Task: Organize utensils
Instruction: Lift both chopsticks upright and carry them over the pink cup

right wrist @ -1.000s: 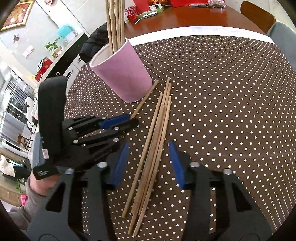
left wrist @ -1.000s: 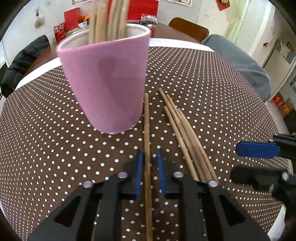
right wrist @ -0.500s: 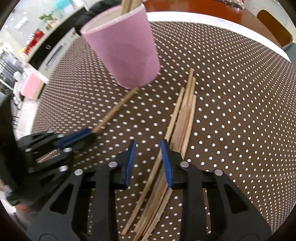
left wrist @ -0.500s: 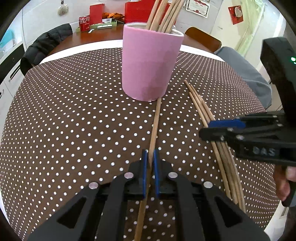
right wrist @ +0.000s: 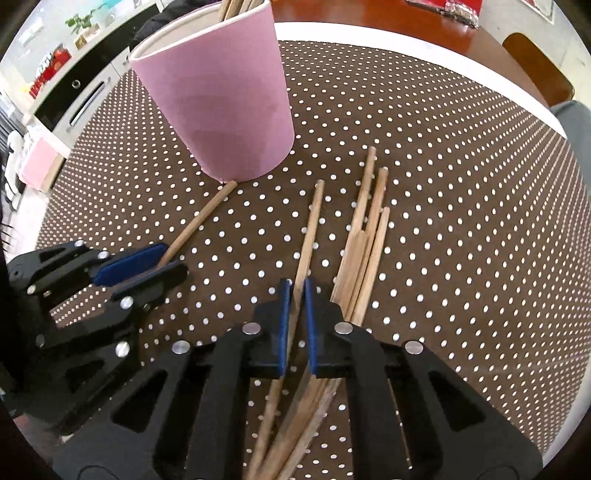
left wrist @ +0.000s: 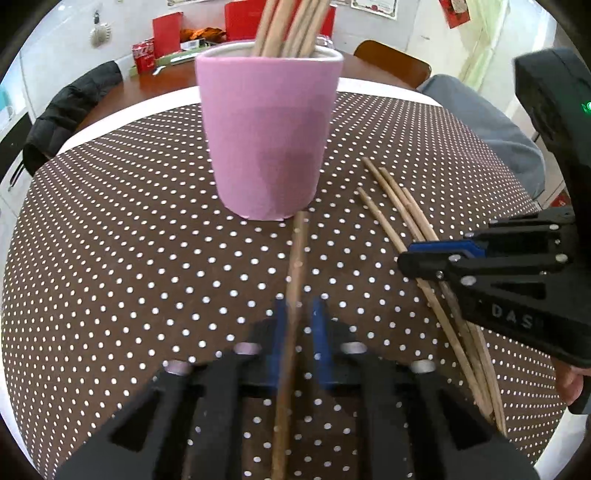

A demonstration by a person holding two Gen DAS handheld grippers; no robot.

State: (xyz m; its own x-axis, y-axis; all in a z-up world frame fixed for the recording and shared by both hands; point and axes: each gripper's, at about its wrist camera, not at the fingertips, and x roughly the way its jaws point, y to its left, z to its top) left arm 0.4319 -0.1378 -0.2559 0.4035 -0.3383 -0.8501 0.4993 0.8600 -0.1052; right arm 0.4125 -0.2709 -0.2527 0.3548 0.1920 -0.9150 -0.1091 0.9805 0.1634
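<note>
A pink cup (left wrist: 267, 140) holding several wooden chopsticks stands upright on the dotted brown tablecloth (left wrist: 110, 240); it also shows in the right wrist view (right wrist: 218, 96). My left gripper (left wrist: 300, 310) is shut on a single chopstick (left wrist: 295, 266) whose far tip lies at the cup's base. My right gripper (right wrist: 294, 291) is shut on one chopstick (right wrist: 310, 229) at the left edge of a loose bundle of chopsticks (right wrist: 365, 236) lying on the cloth. The right gripper also shows in the left wrist view (left wrist: 439, 254).
The table's white rim (right wrist: 424, 55) runs behind the cloth. A wooden chair (left wrist: 391, 66) and a dark jacket (left wrist: 62, 114) on another chair stand beyond the table. Red boxes (left wrist: 168, 31) sit at the back.
My right gripper has closed from a wide gap onto the leftmost chopstick of the bundle. My left gripper stays shut on its chopstick, and the cup now looks nearer in both views.
</note>
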